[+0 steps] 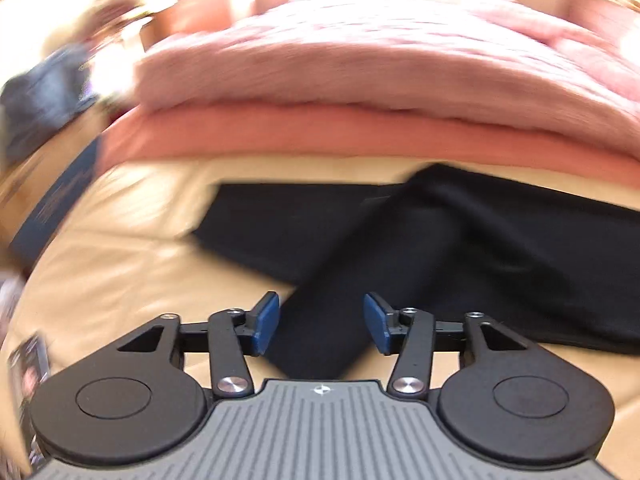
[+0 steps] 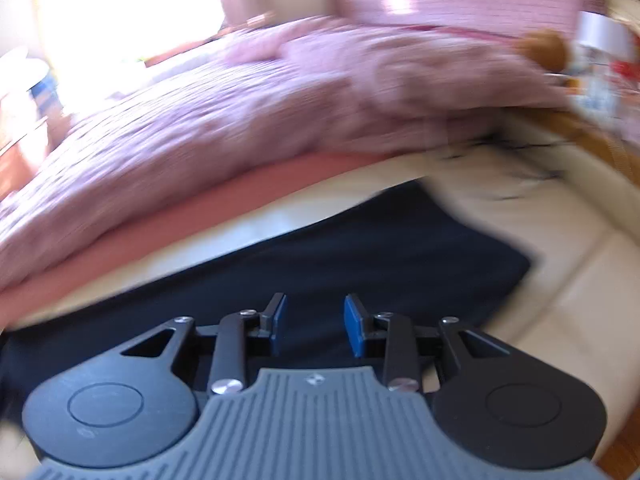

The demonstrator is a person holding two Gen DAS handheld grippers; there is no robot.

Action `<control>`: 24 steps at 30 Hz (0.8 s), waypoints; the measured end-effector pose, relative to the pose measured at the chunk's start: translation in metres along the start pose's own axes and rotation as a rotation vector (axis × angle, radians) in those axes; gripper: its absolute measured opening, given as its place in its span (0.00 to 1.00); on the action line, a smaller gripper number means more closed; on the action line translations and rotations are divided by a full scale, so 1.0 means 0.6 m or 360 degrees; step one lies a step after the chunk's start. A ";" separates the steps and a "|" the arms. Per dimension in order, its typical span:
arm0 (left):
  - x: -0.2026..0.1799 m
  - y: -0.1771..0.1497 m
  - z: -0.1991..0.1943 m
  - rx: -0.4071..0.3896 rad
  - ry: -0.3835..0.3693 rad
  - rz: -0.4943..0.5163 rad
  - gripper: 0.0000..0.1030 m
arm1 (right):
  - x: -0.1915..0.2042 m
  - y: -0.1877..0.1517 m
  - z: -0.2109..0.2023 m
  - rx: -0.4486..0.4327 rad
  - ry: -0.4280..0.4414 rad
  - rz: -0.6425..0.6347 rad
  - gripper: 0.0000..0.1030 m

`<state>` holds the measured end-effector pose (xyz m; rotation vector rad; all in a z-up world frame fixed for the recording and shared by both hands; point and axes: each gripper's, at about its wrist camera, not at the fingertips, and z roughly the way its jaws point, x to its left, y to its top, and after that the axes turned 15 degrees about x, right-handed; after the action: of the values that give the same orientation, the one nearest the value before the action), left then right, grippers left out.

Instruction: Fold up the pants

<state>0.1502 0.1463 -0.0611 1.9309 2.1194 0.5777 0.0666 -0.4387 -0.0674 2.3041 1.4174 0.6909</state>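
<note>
Nearest to us in the left wrist view, our left hand-held gripper stands released, its blue pads well apart with nothing pressed between them. Below it lie the dark pants, spread on a cream bed surface, with one leg crossing diagonally over the rest and its end just under the jaws. In the right wrist view our right hand-held gripper is also released, the gap narrower, hanging over the flat dark cloth with no fabric caught.

We judge the fold unfinished: the crossed leg looks skewed, not lined up edge to edge. If we regrasp only the top layer, the leg below may stay put and the fold will come out crooked. Both views are smeared with motion blur, so picking an edge now risks a pinch that misses or gathers a bunch of cloth. The fabric is dark on dark, and its seams are hard for us to tell.

Just beyond the pants, a pink blanket rests on a salmon sheet, close enough that a far fold could ride up against it. A dark blue item sits at the far left, too blurred for us to name.
</note>
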 end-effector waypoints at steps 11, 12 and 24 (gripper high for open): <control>0.092 -0.033 0.072 0.0125 -0.0186 -0.0285 0.47 | 0.156 -0.080 0.057 0.0191 0.0127 -0.0413 0.27; 0.089 -0.038 0.073 0.0090 -0.0188 -0.0276 0.43 | 0.157 -0.081 0.062 0.0206 0.0104 -0.0419 0.27; 0.104 0.003 -0.029 -0.0259 -0.0318 -0.0258 0.01 | 0.150 -0.087 0.100 0.0298 0.0014 -0.0423 0.27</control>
<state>0.1376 0.2057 -0.0383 1.6390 2.0133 0.4864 0.0975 -0.3371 -0.1243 2.1871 1.8186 0.5080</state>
